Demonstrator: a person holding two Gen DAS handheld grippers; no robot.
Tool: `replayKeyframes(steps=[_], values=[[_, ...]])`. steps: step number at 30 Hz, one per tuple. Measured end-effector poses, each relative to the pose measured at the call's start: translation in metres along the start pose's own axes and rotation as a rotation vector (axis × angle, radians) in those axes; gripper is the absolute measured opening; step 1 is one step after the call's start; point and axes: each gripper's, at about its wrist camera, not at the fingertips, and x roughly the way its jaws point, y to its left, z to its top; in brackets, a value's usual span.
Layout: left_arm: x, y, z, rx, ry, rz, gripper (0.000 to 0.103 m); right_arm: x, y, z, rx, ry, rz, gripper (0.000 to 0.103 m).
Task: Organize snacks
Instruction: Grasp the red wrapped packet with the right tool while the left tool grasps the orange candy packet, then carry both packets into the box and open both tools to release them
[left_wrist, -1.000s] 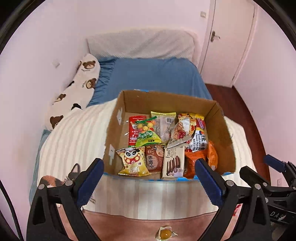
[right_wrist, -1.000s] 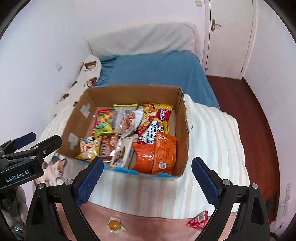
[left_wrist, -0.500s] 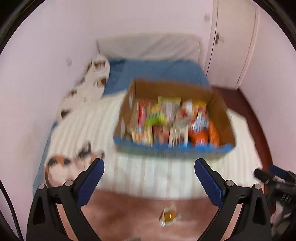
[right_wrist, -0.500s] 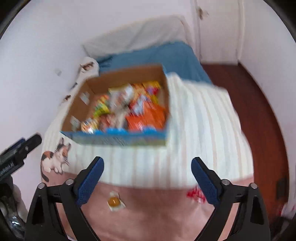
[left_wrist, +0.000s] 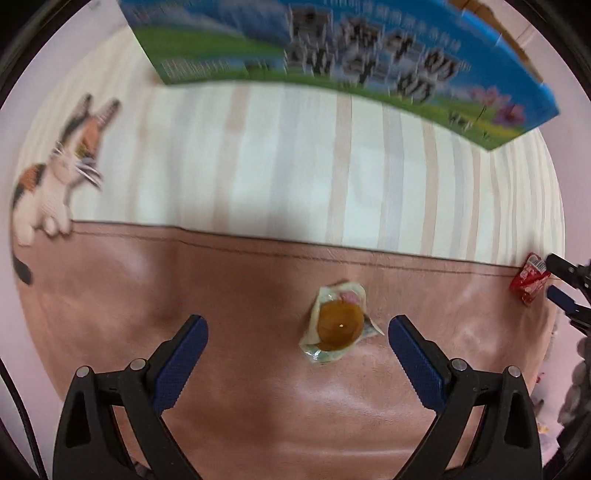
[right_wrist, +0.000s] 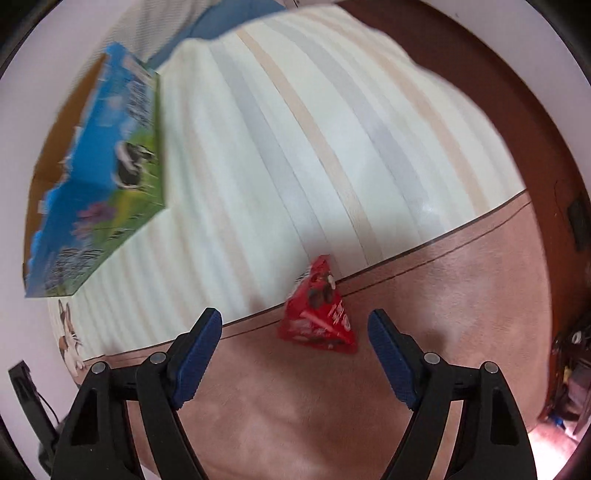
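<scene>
A small clear packet with an orange-brown round sweet (left_wrist: 338, 325) lies on the pink blanket, just ahead of my open, empty left gripper (left_wrist: 297, 328). A red triangular snack packet (right_wrist: 317, 314) lies at the seam between pink and striped fabric, just ahead of my open, empty right gripper (right_wrist: 295, 323); it also shows at the right edge of the left wrist view (left_wrist: 530, 277). The snack box (left_wrist: 332, 55) with its blue and green printed side stands further back on the striped blanket, and shows at the left of the right wrist view (right_wrist: 99, 173); its contents are hidden.
A cat print (left_wrist: 55, 177) marks the blanket at the left. The right gripper's fingertips (left_wrist: 565, 280) show at the right edge of the left wrist view. Dark wood floor (right_wrist: 517, 74) lies beyond the bed's right side.
Both grippers have dropped low and close to the bed. The box has moved to the top of both views, and the two loose packets now lie right in front of the jaws.
</scene>
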Motion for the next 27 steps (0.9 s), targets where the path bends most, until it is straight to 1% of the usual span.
replayKeyframes(steps=[3,5,7,8,9,10,11,13,16,17,23,27], values=[[0.019,-0.005,0.0,0.006,0.055,-0.023,0.1,0.021,-0.006,0.004,0.016,0.018,-0.002,0.084],[0.03,-0.009,0.0,0.011,0.079,-0.039,0.098,0.031,-0.007,0.006,0.018,0.024,-0.007,0.083],[0.042,-0.012,0.0,0.013,0.107,-0.056,0.092,0.035,-0.007,0.005,0.013,0.017,-0.013,0.078],[0.047,-0.014,0.0,0.015,0.117,-0.066,0.087,0.036,-0.005,0.005,0.007,0.016,-0.012,0.075],[0.051,-0.015,-0.001,0.015,0.128,-0.071,0.078,0.038,-0.003,0.005,-0.003,0.017,-0.015,0.07],[0.058,-0.017,-0.003,0.015,0.146,-0.078,0.073,0.039,-0.001,0.003,-0.017,0.019,-0.026,0.067],[0.062,-0.018,-0.004,0.012,0.159,-0.097,0.059,0.039,0.003,0.002,-0.033,0.017,-0.035,0.065],[0.065,-0.019,-0.005,-0.002,0.154,-0.111,0.054,0.041,0.009,-0.003,-0.057,0.016,-0.041,0.049],[0.063,-0.019,-0.007,-0.007,0.135,-0.113,0.044,0.044,0.017,-0.013,-0.098,0.022,-0.048,0.047],[0.061,-0.02,-0.006,-0.006,0.127,-0.113,0.039,0.044,0.019,-0.016,-0.107,0.023,-0.043,0.046],[0.054,-0.019,-0.009,-0.022,0.124,-0.13,0.039,0.046,0.043,-0.042,-0.141,0.043,0.013,0.044],[0.029,-0.015,-0.012,-0.031,0.101,-0.15,0.039,0.041,0.072,-0.055,-0.179,0.045,0.066,0.043]])
